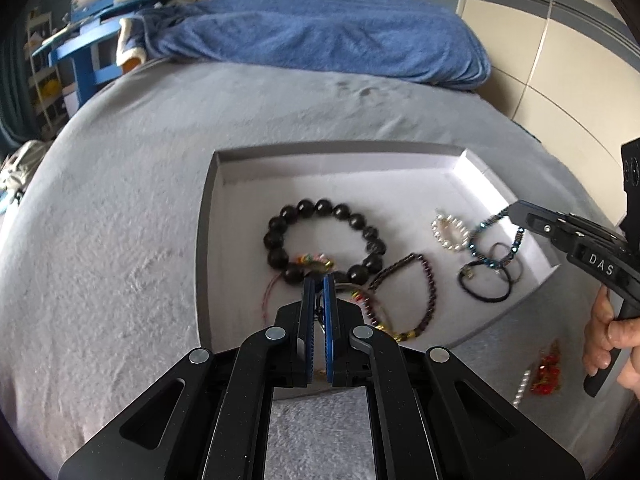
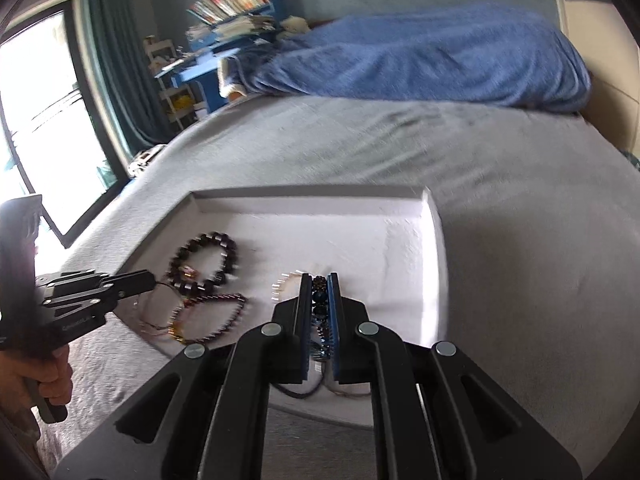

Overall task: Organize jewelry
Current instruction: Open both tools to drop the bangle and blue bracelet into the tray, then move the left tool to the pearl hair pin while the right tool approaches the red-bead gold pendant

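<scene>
Though well under way, not finished: judged roughly two-thirds done, most pieces inside the tray (image 1: 204,240) but bunched and overlapping, a couple outside.

Left to right, left wrist view:
- Grey fleecy bed (image 1: 120,220) underneath, soft and nappy.
- Shallow rectangular tray, stiff grey rim, white felt-like floor.
- Inside, leftmost: black bead bracelet (image 1: 320,206), big glossy round beads, resting flat as a ring.
- Overlapping its near side: thin cord bracelet (image 1: 316,259), reddish string with small coloured beads, limp.
- Left gripper (image 1: 319,280) pressed together, apparently pinching that cord low over the tray; blue ribbed pads, black plastic arms.
- Next: dark purple bracelet (image 1: 430,276), tiny shiny beads, floppy loop, touching the cord tangle.
- Pearl bracelet (image 1: 440,236), small white rounds, lying flat.
- Blue bead bracelet (image 1: 490,222), faceted metallic beads, one end draped on the tray floor, the other pinched in the right gripper (image 1: 516,208), pads closed on it.
- Under it: black elastic loops (image 1: 484,296), matte, thin.
- Outside the tray, on the bed, far right near the hand (image 1: 604,340): red trinket (image 1: 546,372) and pearl strand (image 1: 522,388).

Left to do, by guess: spreading the tangle apart, bringing in the two strays.
</scene>
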{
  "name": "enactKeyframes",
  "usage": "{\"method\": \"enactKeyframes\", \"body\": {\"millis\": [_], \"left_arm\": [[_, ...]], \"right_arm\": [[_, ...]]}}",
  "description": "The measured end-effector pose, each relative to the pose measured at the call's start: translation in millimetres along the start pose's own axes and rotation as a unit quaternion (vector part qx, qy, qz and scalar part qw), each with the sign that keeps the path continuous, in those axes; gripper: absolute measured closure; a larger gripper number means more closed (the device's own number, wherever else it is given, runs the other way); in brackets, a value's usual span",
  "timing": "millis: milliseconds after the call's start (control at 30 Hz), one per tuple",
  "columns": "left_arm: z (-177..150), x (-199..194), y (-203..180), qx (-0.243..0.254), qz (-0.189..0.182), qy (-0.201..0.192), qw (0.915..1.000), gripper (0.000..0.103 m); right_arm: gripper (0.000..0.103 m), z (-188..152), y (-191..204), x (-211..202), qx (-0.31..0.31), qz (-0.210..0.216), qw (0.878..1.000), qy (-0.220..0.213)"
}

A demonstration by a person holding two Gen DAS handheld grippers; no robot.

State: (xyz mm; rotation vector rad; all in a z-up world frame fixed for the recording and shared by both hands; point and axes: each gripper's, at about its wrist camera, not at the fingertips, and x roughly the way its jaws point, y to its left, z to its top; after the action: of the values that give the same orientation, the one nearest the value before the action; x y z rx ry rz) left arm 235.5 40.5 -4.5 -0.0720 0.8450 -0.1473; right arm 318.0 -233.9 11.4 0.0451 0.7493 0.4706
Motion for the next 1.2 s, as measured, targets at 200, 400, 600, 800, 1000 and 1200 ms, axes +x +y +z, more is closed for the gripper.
{"method": "enactKeyframes", "body": {"millis": [200, 400, 600, 800, 1000, 1200], "left_arm": [[-5.8, 0.6, 8.8, -0.022, -0.001, 0.006, 0.9997, 0.087], [-9.5, -10.7, 8.1, -0.022, 0.004, -0.008, 0.9997, 0.06], [-16.9, -25.7, -1.0, -0.003, 0.013, -0.024, 0.9996, 0.042], [-23.5, -49.6, -14.2, 0.022, 0.018, -0.057, 0.998, 0.034], [-36.0, -64.6, -27.7, 0.042, 0.01, -0.069, 0.9967, 0.033], [-55.9, -62.8, -53.7, 0.075, -0.017, -0.052, 0.9958, 0.033]], "right_arm": [[0.096, -6.1, -10.1, -0.2, 0.019, -0.012, 1.0, 0.005], [0.088, -9.3, -16.7, -9.3, 0.031, -0.017, 0.999, -0.003], [0.075, -14.6, -20.6, -26.3, 0.045, -0.018, 0.999, -0.017], [0.071, -21.8, -20.2, -46.1, 0.055, -0.024, 0.998, -0.033], [0.069, -34.5, -23.3, -64.7, 0.08, -0.028, 0.995, -0.043], [0.066, -57.1, -25.5, -76.7, 0.098, -0.034, 0.994, -0.034]]}}
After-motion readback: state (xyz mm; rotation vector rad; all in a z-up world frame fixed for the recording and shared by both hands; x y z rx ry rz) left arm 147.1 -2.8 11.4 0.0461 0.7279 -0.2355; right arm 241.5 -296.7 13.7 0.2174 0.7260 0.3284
